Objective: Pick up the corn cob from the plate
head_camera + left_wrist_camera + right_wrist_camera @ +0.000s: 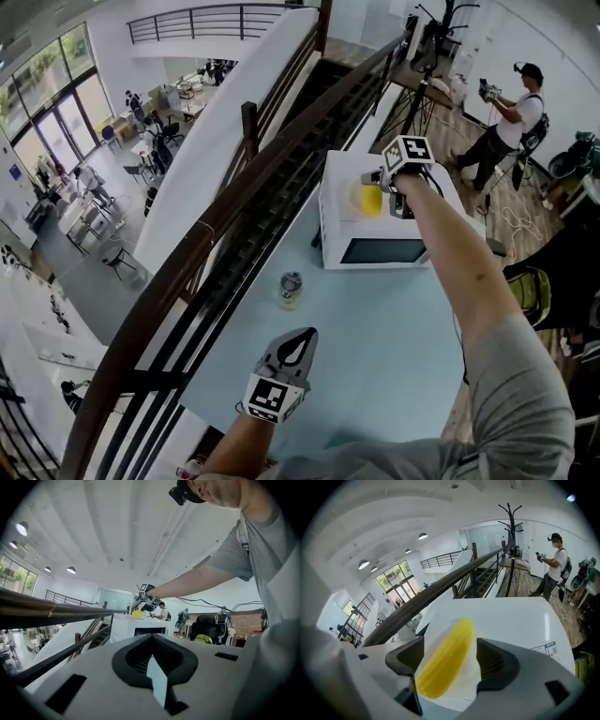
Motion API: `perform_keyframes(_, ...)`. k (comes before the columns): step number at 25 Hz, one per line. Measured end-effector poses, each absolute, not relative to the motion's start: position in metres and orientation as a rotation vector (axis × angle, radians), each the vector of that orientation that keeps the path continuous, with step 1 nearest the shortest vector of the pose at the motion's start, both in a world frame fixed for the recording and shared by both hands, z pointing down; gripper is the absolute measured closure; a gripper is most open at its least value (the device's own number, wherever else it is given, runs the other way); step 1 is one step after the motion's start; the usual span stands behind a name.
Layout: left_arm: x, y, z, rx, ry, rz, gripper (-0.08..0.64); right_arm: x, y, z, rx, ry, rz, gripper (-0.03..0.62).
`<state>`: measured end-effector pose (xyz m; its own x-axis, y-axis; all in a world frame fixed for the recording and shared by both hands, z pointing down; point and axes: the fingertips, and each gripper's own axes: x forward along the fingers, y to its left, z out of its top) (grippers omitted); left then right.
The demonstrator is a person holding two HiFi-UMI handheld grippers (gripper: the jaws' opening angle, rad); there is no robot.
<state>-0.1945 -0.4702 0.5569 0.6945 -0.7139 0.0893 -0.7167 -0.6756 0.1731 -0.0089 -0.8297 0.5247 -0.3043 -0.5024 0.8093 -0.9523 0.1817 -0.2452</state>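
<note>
The corn (445, 658) lies on a white plate (469, 665) on top of the microwave (384, 251), toward its left side in the head view. The cob rests on the plate and is not lifted.

The right gripper (449, 654) is positioned above the microwave top and angled downward. Its jaws are spread wide, one on each side of the cob. Bare plate shows between the cob and the pad at picture right, so there is no clamp on the cob.

The left gripper (302, 342) sits in front of the microwave, well apart from it, low over the near part of the pale blue table (375, 328). Its jaws are together with nothing between them.

A small jar (290, 288) stands on the table to the front left of the microwave. A dark railing (216, 234) runs along the table edge left of the microwave. A person (511, 112) stands on the wooden floor well beyond the microwave's right side.
</note>
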Motion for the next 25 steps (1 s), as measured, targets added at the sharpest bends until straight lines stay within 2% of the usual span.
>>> perform_keyframes(20,-0.164,-0.551,0.559,2.722,-1.162,-0.025,0.542,-0.025,-0.843,0.564,1.318,-1.825,0.928,0.253)
perform_keyframes(25,-0.141,-0.577,0.554,2.703,-1.139,-0.074,0.542,-0.025,-0.844,0.566,1.264,-1.841,0.906,0.278)
